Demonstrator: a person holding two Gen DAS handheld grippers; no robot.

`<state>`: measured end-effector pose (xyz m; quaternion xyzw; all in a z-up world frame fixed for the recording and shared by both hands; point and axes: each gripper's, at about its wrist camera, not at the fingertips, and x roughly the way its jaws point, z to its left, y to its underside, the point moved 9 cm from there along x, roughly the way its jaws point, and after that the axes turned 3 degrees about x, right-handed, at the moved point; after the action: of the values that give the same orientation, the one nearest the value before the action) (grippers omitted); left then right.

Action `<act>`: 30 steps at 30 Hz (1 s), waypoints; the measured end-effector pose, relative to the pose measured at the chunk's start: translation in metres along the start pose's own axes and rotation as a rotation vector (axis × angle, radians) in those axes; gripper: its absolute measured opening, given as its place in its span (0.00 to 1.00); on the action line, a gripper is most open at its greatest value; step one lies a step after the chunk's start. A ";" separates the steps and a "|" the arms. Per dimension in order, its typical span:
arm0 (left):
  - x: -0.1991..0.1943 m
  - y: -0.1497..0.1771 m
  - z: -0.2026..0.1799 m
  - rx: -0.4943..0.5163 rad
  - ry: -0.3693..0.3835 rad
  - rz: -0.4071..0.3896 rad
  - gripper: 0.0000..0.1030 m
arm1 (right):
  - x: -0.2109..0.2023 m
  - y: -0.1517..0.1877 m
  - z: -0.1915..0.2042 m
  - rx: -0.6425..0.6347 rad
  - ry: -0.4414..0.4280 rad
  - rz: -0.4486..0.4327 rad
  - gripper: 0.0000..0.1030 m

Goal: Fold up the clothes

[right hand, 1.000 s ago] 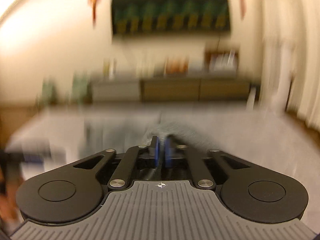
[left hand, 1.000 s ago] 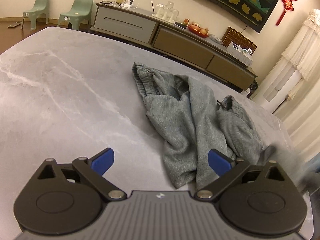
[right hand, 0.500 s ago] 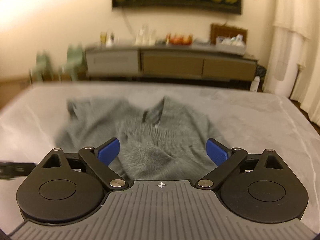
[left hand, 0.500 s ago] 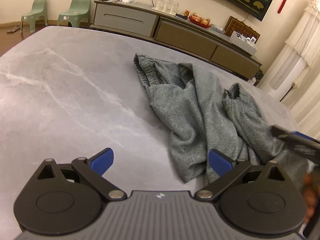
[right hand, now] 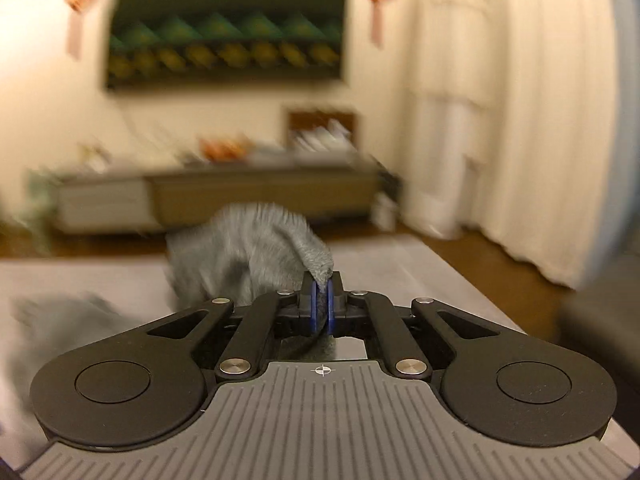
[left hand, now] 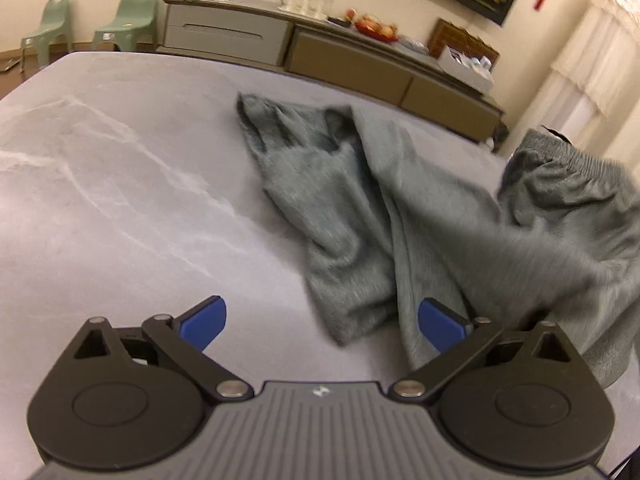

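Note:
Grey sweatpants (left hand: 360,208) lie crumpled on the grey marble table (left hand: 120,200). Their right part, with the elastic waistband (left hand: 568,168), is lifted off the table. My left gripper (left hand: 320,320) hovers open just before the near hem of a leg, with nothing between its blue pads (left hand: 204,320). In the right wrist view my right gripper (right hand: 322,300) is shut on a fold of the grey sweatpants (right hand: 256,252), which rises as a blurred bunch ahead of the fingers.
A long low sideboard (left hand: 320,52) with glasses, fruit and a box stands beyond the table's far edge. Two green chairs (left hand: 128,16) are at the far left. White curtains (right hand: 500,120) hang on the right. Bare table top stretches to the left of the pants.
My right gripper was open over the pants, then closed on a fold and swung it up and to the right. The waistband side rose off the table. My left gripper crept slightly closer.

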<state>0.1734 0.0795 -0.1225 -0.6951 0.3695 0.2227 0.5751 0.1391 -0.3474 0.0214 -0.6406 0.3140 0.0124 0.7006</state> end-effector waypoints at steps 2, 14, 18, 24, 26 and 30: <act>0.004 0.005 -0.006 0.020 0.001 0.003 1.00 | 0.026 0.036 -0.023 0.012 0.074 0.102 0.19; 0.061 -0.049 -0.089 0.086 0.065 -0.003 1.00 | 0.048 0.074 -0.012 0.161 -0.117 0.199 0.97; 0.100 -0.062 -0.109 0.121 -0.013 0.072 0.36 | 0.083 0.096 -0.013 0.091 -0.118 0.307 0.58; -0.002 -0.125 -0.075 -0.052 0.128 -0.215 0.09 | 0.051 0.062 -0.024 0.196 -0.324 0.182 0.04; -0.036 -0.127 -0.055 -0.030 0.054 -0.279 0.09 | 0.036 0.050 -0.030 0.258 -0.388 0.119 0.04; -0.018 -0.087 -0.029 0.085 -0.171 -0.102 0.21 | 0.064 0.074 -0.037 0.295 -0.276 0.276 0.21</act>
<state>0.2258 0.0623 -0.0478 -0.6663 0.2922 0.2359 0.6442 0.1432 -0.3922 -0.0731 -0.4747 0.2982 0.1496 0.8144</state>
